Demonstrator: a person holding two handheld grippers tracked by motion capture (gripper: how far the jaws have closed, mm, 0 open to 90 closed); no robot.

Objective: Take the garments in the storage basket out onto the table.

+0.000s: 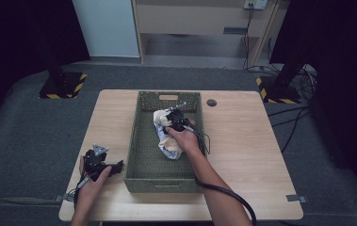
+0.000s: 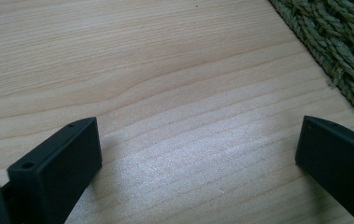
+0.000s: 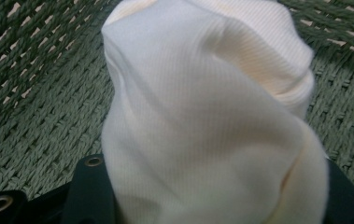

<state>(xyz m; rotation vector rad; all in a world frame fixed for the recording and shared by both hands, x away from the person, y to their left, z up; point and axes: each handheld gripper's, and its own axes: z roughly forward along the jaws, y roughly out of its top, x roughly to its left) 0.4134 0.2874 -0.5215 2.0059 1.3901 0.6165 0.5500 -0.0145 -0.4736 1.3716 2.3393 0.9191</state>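
The right tool (image 1: 176, 117) grips a cream ribbed cloth (image 3: 202, 116) inside the green woven basket (image 1: 143, 155). The left tool (image 1: 101, 165) rests open on the light wooden desk (image 2: 165, 70).

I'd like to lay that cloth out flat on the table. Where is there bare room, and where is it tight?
The widest bare patch of the table lies right of the green basket. The strip left of it is narrower, and the left gripper rests at its near end. Inside the basket, the right gripper and cream cloth crowd it.
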